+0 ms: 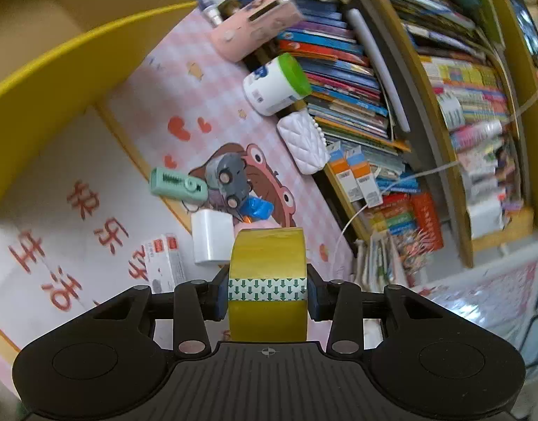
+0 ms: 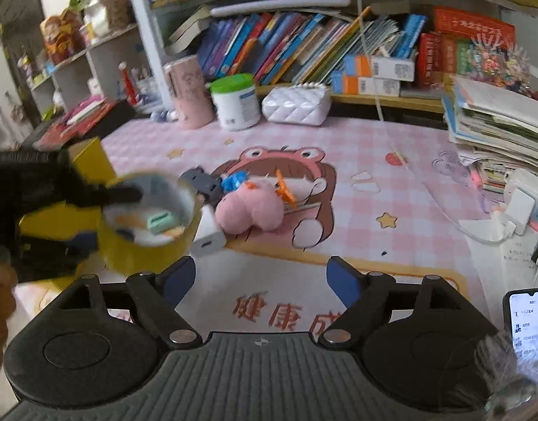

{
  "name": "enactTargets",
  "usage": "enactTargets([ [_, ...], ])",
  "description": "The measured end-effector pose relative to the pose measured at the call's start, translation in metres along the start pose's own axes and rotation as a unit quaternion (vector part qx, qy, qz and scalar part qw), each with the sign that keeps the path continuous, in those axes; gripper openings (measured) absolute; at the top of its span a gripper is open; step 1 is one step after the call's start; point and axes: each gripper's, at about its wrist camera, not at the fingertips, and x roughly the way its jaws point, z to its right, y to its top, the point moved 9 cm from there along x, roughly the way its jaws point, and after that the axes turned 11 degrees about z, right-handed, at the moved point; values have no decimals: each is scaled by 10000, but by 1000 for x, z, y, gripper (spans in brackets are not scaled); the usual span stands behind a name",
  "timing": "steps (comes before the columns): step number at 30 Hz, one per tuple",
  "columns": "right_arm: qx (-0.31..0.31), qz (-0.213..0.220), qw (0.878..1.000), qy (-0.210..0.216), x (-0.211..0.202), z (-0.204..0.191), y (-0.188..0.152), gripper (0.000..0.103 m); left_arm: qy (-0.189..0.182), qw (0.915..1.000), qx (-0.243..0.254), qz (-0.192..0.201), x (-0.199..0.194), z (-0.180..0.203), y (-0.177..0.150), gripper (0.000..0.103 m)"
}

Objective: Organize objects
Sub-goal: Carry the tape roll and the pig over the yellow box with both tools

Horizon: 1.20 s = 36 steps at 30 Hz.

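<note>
Left wrist: charger (image 1: 212, 240) behind tape roll (image 1: 267, 282).

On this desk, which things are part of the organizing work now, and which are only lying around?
In the job:
- yellow tape roll, clamped in the left gripper
- yellow box beside it
- loose items on the mat: mint stapler, white charger, pink plush
- right gripper, open, holding nothing

Just lying about:
- shelf books
- green-lidded jar
- white quilted bag
- phone
</note>
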Motion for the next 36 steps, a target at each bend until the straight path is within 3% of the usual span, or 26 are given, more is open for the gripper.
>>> enactTargets([
  [6, -419, -1102, 9920, 443, 7, -21, -37, 85, 91, 9970, 695, 325, -21, 10, 5, 39],
  [11, -827, -1512, 9841, 426, 7, -35, -60, 84, 198, 9915, 1189, 484, -39, 11, 2, 39],
  [14, -880, -1697, 9815, 143, 11, -30, -71, 76, 276, 9899, 1316, 453, -48, 6, -3, 39],
  [15, -832, -1765, 9808, 44, 15, -25, -73, 64, 299, 9898, 1325, 439, -50, 5, -4, 39],
  [16, -795, -1817, 9801, -70, 17, -22, -75, 60, 320, 9896, 1334, 435, -53, 3, -5, 39],
  [20, -464, -1608, 9858, -105, 15, -18, -71, 55, 370, 9878, 1441, 462, -66, -3, -6, 39],
  [24, -264, -1069, 9938, -157, 4, -30, -51, 55, 331, 9878, 1461, 414, -77, -10, -7, 39],
  [31, 21, -590, 9969, -528, -13, -47, -33, 55, 275, 9882, 1467, 349, -104, -30, 0, 39],
  [36, 182, -258, 9964, -790, -32, -75, -22, 56, 476, 9791, 1901, 545, -137, -47, 11, 39],
])
